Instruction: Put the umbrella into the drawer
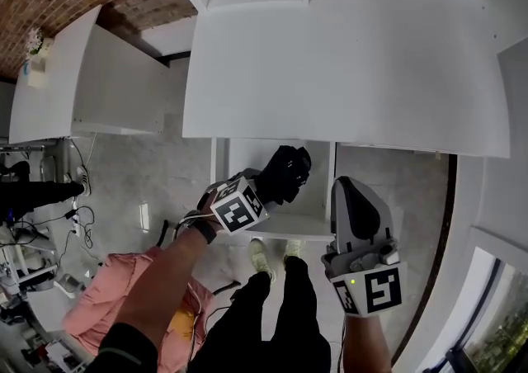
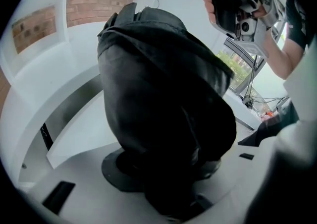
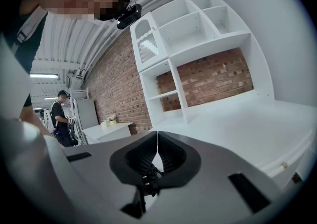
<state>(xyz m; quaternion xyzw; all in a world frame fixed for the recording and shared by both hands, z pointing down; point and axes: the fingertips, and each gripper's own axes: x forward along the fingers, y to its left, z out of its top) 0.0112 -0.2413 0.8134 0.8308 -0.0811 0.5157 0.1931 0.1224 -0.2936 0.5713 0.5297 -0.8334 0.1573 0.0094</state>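
The umbrella point(image 1: 287, 172) is black, folded and bundled. My left gripper point(image 1: 262, 188) is shut on it and holds it tilted down over the open white drawer point(image 1: 318, 198) under the desk top. In the left gripper view the umbrella point(image 2: 163, 99) fills the middle and hides the jaws; the white drawer panel point(image 2: 74, 134) lies beneath it. My right gripper point(image 1: 346, 188) hangs just right of the drawer. Its jaws are pressed together with nothing between them, as the right gripper view point(image 3: 157, 141) shows.
A wide white desk top point(image 1: 346, 66) overhangs the drawer. A second white table point(image 1: 91, 82) stands at the left. Pink fabric point(image 1: 124, 289) and cables point(image 1: 78, 223) lie on the floor at the lower left. A white shelf unit point(image 3: 198, 34) stands against a brick wall.
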